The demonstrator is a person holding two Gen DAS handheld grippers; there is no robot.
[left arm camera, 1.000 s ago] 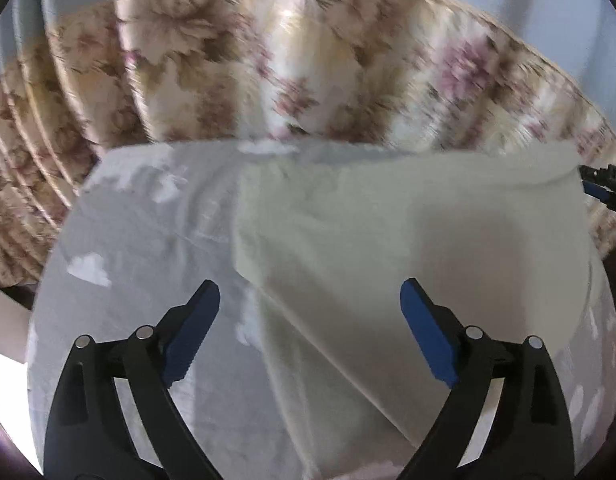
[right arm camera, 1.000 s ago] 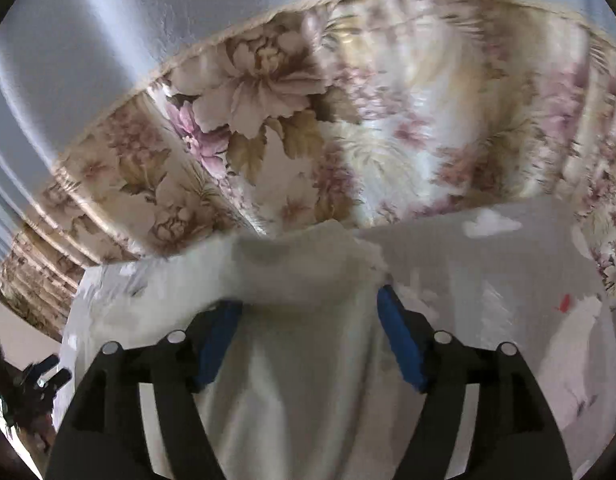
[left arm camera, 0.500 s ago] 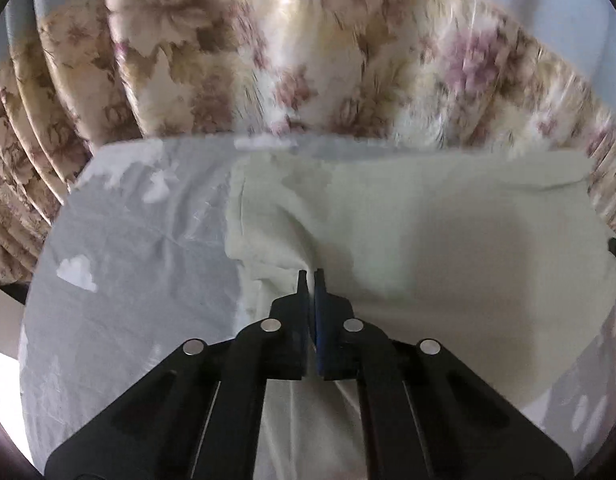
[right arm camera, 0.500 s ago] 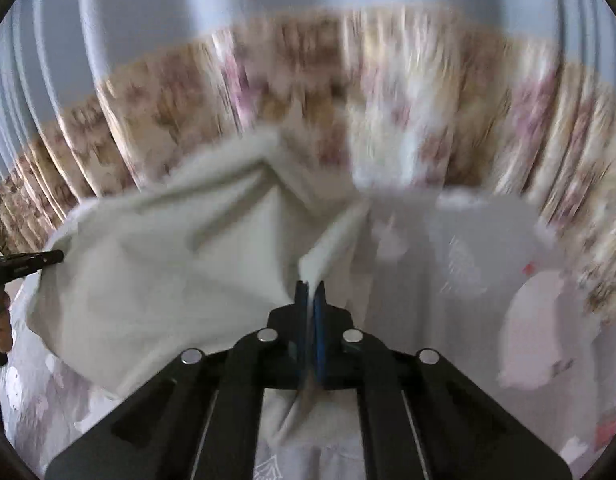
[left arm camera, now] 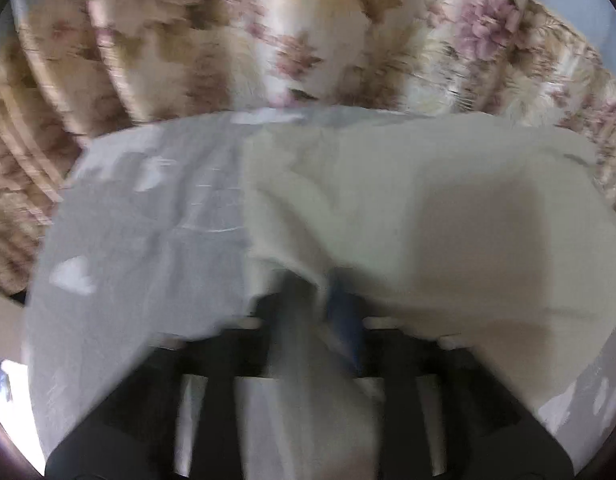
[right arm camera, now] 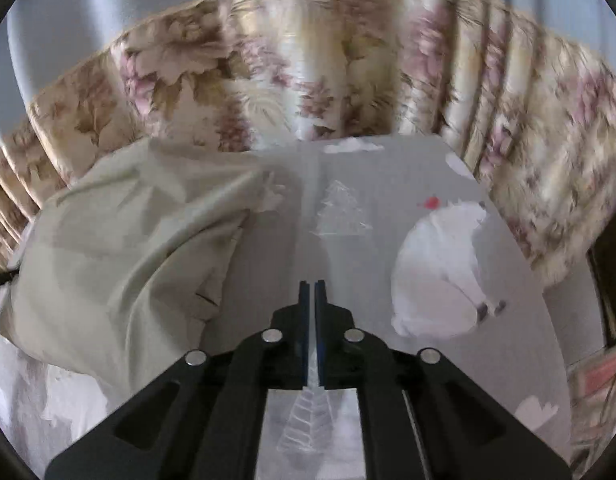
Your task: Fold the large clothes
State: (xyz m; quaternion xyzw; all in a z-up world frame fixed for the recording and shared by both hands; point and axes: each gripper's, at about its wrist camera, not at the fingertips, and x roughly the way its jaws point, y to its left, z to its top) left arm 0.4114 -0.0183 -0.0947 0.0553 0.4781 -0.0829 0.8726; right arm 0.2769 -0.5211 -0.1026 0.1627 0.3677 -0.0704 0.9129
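From the left wrist, the pale cream garment (left arm camera: 408,216) lies on a grey sheet printed with white shapes (left arm camera: 139,232), floral curtains (left arm camera: 267,40) hanging behind. The picture is smeared. The left claw (left arm camera: 320,300) has just been opening: a raised fold of the garment's near left edge stands between its blue pads (left arm camera: 344,312), and the pads stand apart from it, so it looks let go rather than gripped. The fold is humped, not flat.

From the right wrist, the right claw (right arm camera: 312,292) is closed, its pads nearly meeting, with nothing between them; it hangs over bare grey sheet (right arm camera: 368,184), beside a printed white bear (right arm camera: 440,268) and a small tree drawing (right arm camera: 340,212). The garment (right arm camera: 119,248) sits off to the left, well apart from this claw, rumpled, its right edge doubled over in loose creases.

The risk, as I judge it, is an untidy fold: both corners appear released while the cloth is bunched, so creases may set unevenly. A re-grip through the hump could catch two layers, or pinch the sheet beneath and drag it along.
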